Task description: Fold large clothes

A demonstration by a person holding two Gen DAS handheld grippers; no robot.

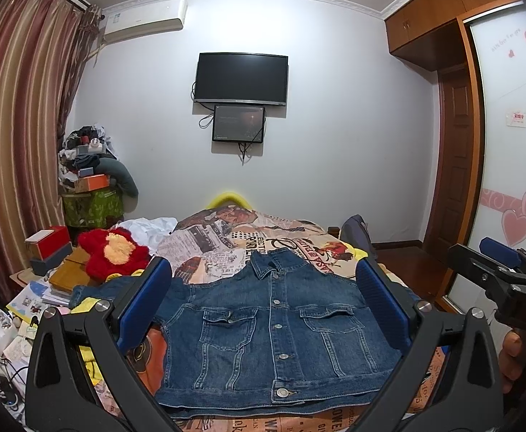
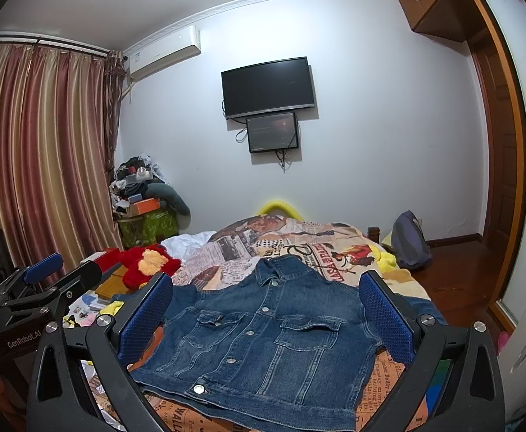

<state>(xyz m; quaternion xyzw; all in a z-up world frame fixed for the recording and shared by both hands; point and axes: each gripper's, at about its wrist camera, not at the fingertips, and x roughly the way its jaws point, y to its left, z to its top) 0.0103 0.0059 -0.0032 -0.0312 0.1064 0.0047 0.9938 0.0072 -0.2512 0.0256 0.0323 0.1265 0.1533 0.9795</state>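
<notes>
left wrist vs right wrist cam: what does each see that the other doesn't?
Only left wrist: the right gripper at the frame's right edge, pink heart decals on the wardrobe door, and the cluttered desk in full.

Only right wrist: the left gripper at the frame's left edge and the whole backpack on the floor.

Both: denim jacket lying buttoned and front-up on the bed, red plush toy, wall TV, both grippers open.

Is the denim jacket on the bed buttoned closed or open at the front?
Buttoned closed. The denim jacket lies front up on the bed, its placket shut along the row of metal buttons, collar at the far end.
</notes>
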